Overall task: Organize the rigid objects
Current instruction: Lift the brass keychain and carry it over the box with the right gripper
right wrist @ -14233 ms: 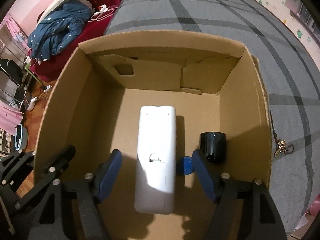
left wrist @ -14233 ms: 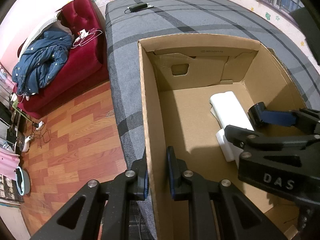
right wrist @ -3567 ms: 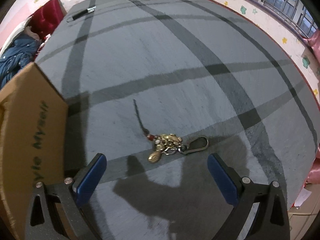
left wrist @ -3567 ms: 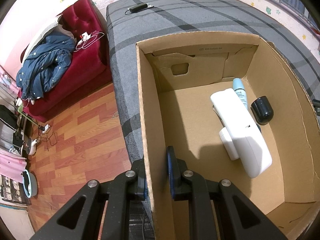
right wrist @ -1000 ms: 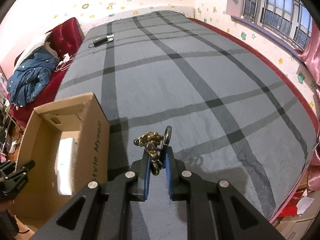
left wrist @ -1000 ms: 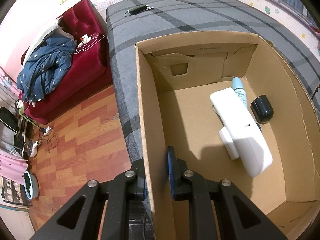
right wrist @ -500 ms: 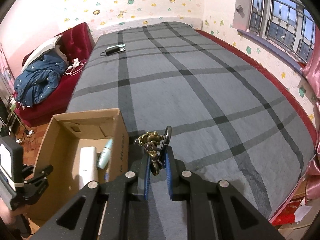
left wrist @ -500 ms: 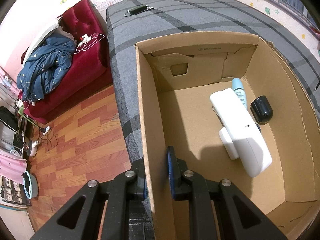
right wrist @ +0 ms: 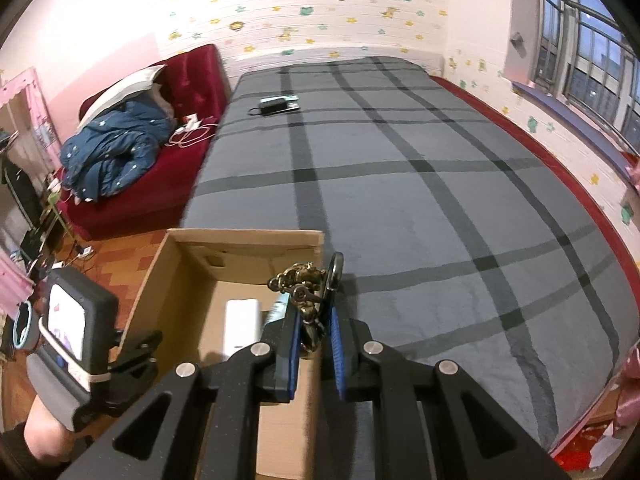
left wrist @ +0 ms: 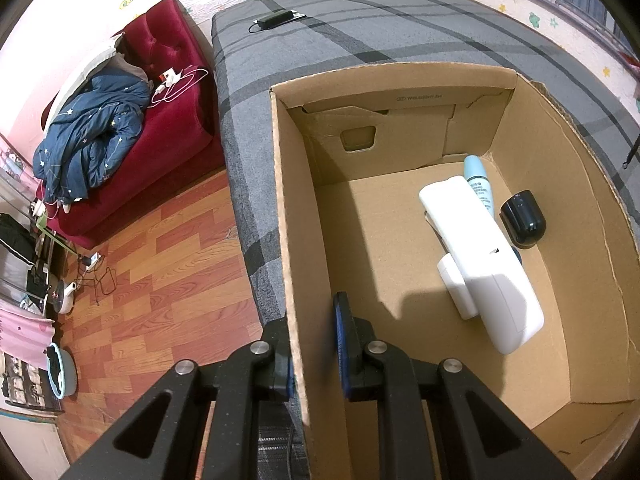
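in the right wrist view the right claw [right wrist: 313, 344] is pressed together on a brass keychain [right wrist: 306, 288], its blue pads pinching the lower part while the cluster of charms and the dark clip ring stick up above the tips. the grip sits low on the bunch, probably so the loose pieces hang together rather than swing. it hovers over the near right-hand wall of the cardboard box [right wrist: 248, 248], so the keychain is in the air above the box edge, not yet inside.

in the left wrist view the left claw [left wrist: 314, 354] is closed on the box's left wall [left wrist: 298, 240], one finger outside and one inside, which looks like a way to keep the light box from sliding on the soft bed [left wrist: 400, 28] while things go in.

on the box floor lie a long white remote [left wrist: 480, 264] resting partly over a smaller white block [left wrist: 456, 288], a pale blue tube [left wrist: 476, 184] alongside it, and a dark round cap-like object [left wrist: 522, 218] near the right wall (what it is i cannot tell). the left half of the floor is bare, leaving room for a drop.

beyond the box, a black charger with cable [right wrist: 276, 105] lies on the grey plaid cover, well apart, and a red sofa [right wrist: 188, 80] with a blue jacket [right wrist: 112, 152] stands by the far wall.
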